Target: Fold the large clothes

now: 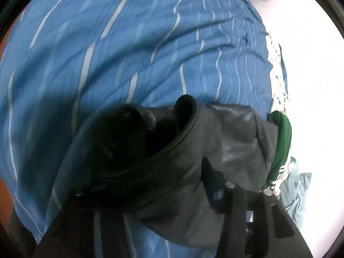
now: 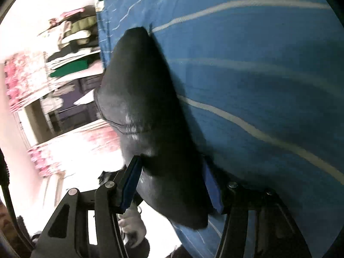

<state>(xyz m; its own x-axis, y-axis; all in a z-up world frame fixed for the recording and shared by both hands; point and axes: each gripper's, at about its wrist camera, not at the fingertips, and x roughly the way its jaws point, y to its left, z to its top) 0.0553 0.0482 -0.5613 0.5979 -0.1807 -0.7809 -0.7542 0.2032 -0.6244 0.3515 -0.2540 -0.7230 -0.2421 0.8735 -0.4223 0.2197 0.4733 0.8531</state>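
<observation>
A: The black jacket (image 1: 193,150) lies bunched on the blue striped bedspread (image 1: 129,43), near the side edge of the bed; the collar stands up in two dark rolls; the surface shines like leather or an imitation of it.

B: The left gripper (image 1: 219,187) is clamped on the jacket near a snap by the front seam; one blue pad (image 1: 212,185) shows, pressed into the material. The right gripper (image 2: 172,185) has its blue pads (image 2: 131,182) closed round another black fold of the same jacket (image 2: 146,107), which rises from the bedspread (image 2: 258,86) to a point.

A: Handling, as a judgement: heavy for a garment; thick, stiffish, slow to crease; the glossy face looks slippery against the pads, so a thin pinch may slide; it will likely spring back from a fold unless pressed flat.

B: Best holds look like the seams, collar edge or hem, where layers double and give the pads purchase.

A: Surroundings: a green garment with white-striped cuff (image 1: 281,146) lies touching the jacket's far side; pale blue cloth (image 1: 296,189) hangs below it off the bed; shelves of folded clothes (image 2: 73,49) stand beyond the bed.

B: The green garment crowds the jacket and could get caught up in a fold; the bedspread is rumpled and may drag along.
</observation>
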